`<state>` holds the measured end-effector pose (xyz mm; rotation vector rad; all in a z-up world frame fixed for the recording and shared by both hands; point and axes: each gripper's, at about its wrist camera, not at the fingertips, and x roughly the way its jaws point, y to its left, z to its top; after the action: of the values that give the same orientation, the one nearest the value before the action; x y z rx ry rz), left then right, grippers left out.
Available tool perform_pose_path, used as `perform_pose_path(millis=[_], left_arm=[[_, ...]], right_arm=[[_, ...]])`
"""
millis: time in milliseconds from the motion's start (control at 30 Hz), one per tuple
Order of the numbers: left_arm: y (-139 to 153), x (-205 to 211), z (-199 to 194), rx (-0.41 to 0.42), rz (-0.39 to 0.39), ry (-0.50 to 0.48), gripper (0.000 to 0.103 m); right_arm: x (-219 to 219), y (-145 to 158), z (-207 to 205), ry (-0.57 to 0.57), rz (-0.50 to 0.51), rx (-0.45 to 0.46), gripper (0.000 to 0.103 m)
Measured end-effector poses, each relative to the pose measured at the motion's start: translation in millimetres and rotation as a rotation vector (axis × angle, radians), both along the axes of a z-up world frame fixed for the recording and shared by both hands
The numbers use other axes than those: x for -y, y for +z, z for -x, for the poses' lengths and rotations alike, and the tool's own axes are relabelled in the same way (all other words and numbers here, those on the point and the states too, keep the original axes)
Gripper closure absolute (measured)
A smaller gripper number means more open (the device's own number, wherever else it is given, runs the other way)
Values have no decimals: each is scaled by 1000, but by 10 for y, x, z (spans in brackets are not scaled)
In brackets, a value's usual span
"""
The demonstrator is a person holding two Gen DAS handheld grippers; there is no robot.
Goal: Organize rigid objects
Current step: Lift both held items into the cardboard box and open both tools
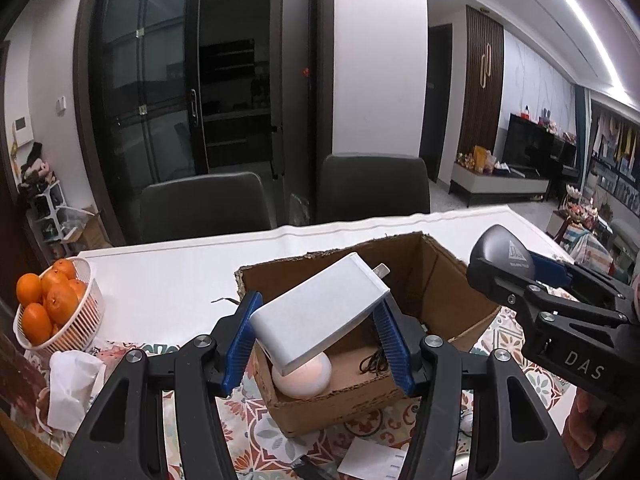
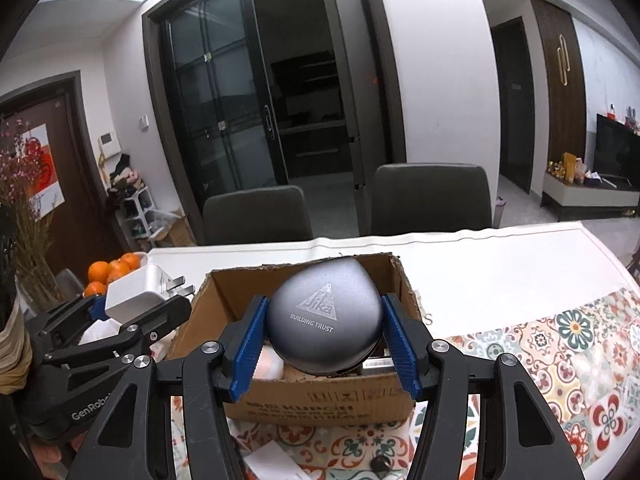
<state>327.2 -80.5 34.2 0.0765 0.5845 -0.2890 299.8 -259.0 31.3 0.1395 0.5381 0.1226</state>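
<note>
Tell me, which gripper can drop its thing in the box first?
Probably the left gripper: its white charger already hangs over the open cardboard box. The right gripper, holding the grey case, looks off to the box's side.

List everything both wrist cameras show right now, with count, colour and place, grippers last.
Cardboard box: one, brown, open, on the table ahead of both grippers.
Charger: one, white, tilted, held over the box.
Rounded case: one, dark grey, held over the box.
Round object: one, pale pinkish, inside the box.
Cable: one, black, on the box floor.
Basket: one, white, table's left side.
Oranges: several, orange, in the basket.
Tissue: one, white, crumpled, near the basket.
Chairs: two, dark, behind the table.
Table: one, white with patterned mat.
Left gripper: black, blue pads, clamping the charger.
Right gripper: same colours, clamping the case.
</note>
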Motion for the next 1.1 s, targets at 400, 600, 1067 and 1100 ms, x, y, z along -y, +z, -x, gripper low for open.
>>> perform_pose_path(millis=[400, 600, 1067, 1100], left_arm=[[-210, 105, -467, -148, -68, -44, 46], [-334, 155, -628, -223, -102, -60, 46], [-412, 275, -706, -303, -143, -74, 38], [-388, 273, -680, -294, -145, -71, 37]], right_arm=[[-31, -155, -479, 36, 20, -134, 46], [-33, -349, -749, 89, -10, -263, 46], [107, -598, -897, 82, -57, -386, 44], [114, -587, -890, 80, -58, -382, 43]])
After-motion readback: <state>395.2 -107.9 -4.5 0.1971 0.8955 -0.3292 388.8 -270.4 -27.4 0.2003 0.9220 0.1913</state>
